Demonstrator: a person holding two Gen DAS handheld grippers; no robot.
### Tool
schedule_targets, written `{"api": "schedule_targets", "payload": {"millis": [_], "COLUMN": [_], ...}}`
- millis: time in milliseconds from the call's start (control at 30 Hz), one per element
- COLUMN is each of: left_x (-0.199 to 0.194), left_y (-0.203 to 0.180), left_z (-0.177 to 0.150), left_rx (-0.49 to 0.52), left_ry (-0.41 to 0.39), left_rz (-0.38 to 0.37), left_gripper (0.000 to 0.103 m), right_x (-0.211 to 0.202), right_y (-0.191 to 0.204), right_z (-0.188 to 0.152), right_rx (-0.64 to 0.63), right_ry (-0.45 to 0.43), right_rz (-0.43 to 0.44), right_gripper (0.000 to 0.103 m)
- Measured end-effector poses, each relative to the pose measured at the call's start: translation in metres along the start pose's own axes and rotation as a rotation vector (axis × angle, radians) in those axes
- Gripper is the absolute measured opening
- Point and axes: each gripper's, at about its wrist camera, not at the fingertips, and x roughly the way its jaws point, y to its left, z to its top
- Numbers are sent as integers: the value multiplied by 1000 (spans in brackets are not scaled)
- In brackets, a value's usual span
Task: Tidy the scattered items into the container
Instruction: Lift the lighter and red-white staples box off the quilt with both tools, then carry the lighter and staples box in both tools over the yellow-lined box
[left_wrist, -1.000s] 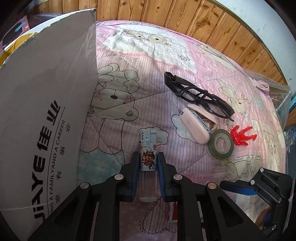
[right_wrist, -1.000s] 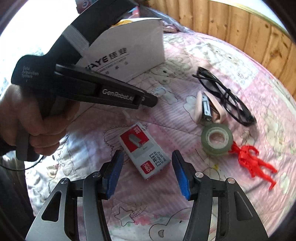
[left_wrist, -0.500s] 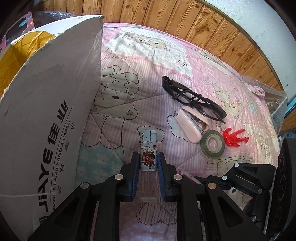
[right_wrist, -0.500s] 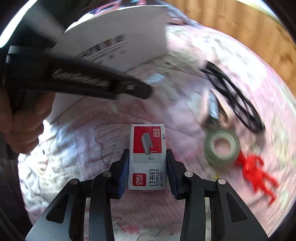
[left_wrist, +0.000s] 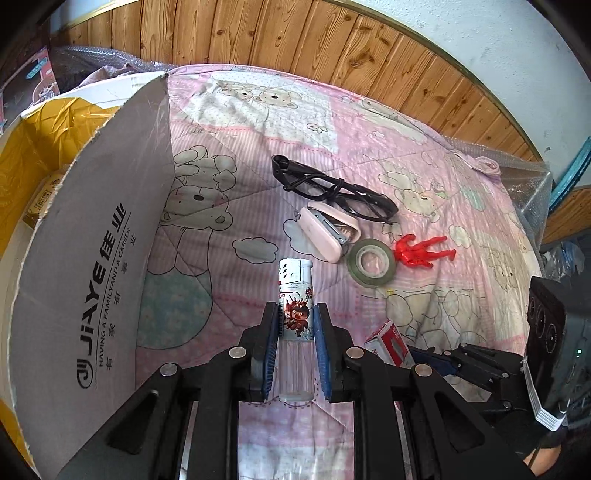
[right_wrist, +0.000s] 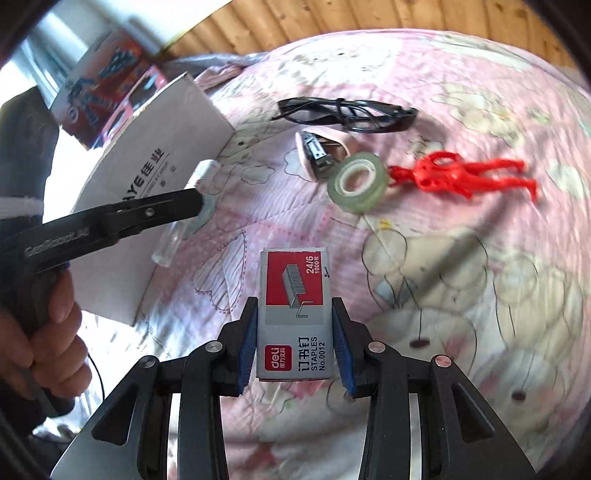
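My left gripper (left_wrist: 295, 325) is shut on a lighter (left_wrist: 295, 295) with a cartoon label, held above the pink quilt to the right of the cardboard box (left_wrist: 85, 258). My right gripper (right_wrist: 294, 325) is shut on a red and grey staple box (right_wrist: 294, 295), lifted off the quilt. On the quilt lie black glasses (left_wrist: 332, 188), a pink stapler (left_wrist: 325, 230), a green tape roll (left_wrist: 371, 262) and a red toy figure (left_wrist: 421, 251). The right wrist view shows the same glasses (right_wrist: 347, 110), stapler (right_wrist: 317, 151), tape roll (right_wrist: 358, 182) and figure (right_wrist: 458, 173), with the lighter (right_wrist: 184, 218) in the left gripper.
The box's tall grey flap (left_wrist: 110, 206) stands at the left, its yellow-lined inside (left_wrist: 33, 147) behind it. A wooden wall (left_wrist: 295, 40) bounds the bed at the back. A hand (right_wrist: 48, 347) holds the left gripper's handle. Bubble wrap (left_wrist: 532, 184) lies at the right edge.
The right gripper shut on the staple box and lifted it off the quilt. The left gripper rose with the lighter, so the box's inside now shows.
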Motion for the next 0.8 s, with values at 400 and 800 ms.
{"api": "schedule_targets", "payload": {"millis": [400,800], "left_x": [-70,-132], "left_y": [-18,-17], "left_z": [-31,-69], "left_rx": [56,76], "left_ry": [-59,-127], "left_rz": [-22,-31], "left_gripper": [20,20], "right_x": [-38,-68], "right_y": [49,104], "right_z": [-41,-77], "right_rx": [57,49], "right_ry": [-63,-115], "right_rz": [-12,-40], "right_gripper": [39,39]}}
